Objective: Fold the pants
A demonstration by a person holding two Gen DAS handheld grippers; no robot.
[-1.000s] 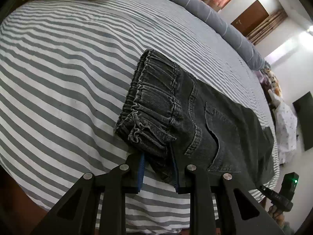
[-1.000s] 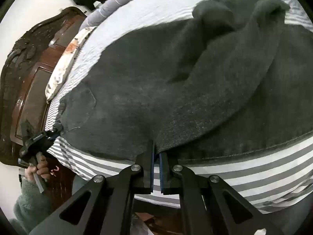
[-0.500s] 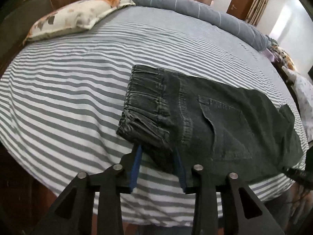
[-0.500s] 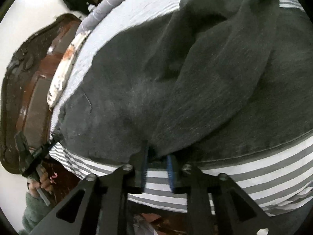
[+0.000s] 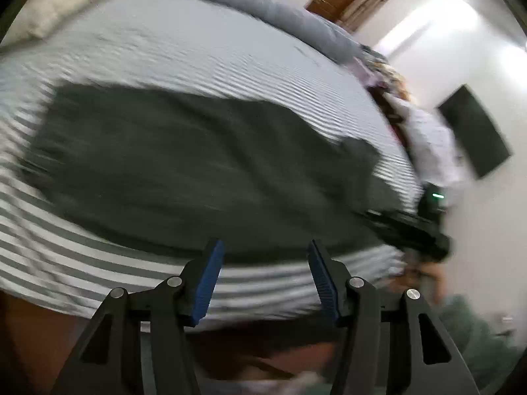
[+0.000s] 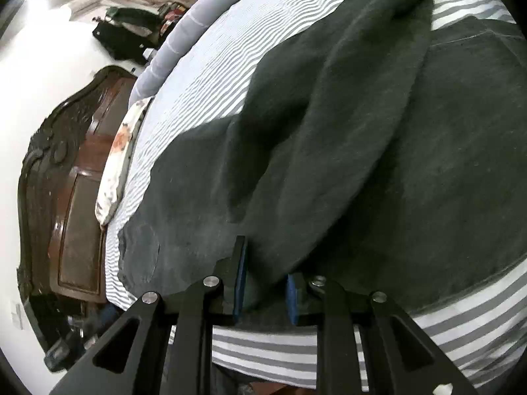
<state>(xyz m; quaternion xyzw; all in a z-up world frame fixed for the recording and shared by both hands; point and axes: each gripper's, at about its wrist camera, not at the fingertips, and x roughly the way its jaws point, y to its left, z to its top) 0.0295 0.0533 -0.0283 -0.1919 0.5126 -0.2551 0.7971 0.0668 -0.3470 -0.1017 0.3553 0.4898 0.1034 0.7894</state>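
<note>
Dark grey jeans point(image 5: 184, 171) lie across a striped bed; the left wrist view is blurred by motion. My left gripper point(image 5: 263, 263) is open and empty, just short of the jeans' near edge. In the right wrist view the jeans point(image 6: 362, 151) fill the frame, with one leg folded over in a raised ridge. My right gripper point(image 6: 265, 279) is open, its blue pads either side of the near fold of the jeans without pinching it. The right gripper's body point(image 5: 405, 227) shows at the right of the left wrist view.
The bed has a grey and white striped sheet point(image 6: 210, 75), a rolled grey blanket point(image 5: 250, 3) along its far side and a floral pillow point(image 6: 115, 171). A carved wooden headboard point(image 6: 62, 197) stands at the left. The bed's near edge point(image 5: 230, 312) lies below my left gripper.
My left gripper has let go of the waistband, opened wide and swung right along the jeans. My right gripper has opened further around the fold of the leg.
</note>
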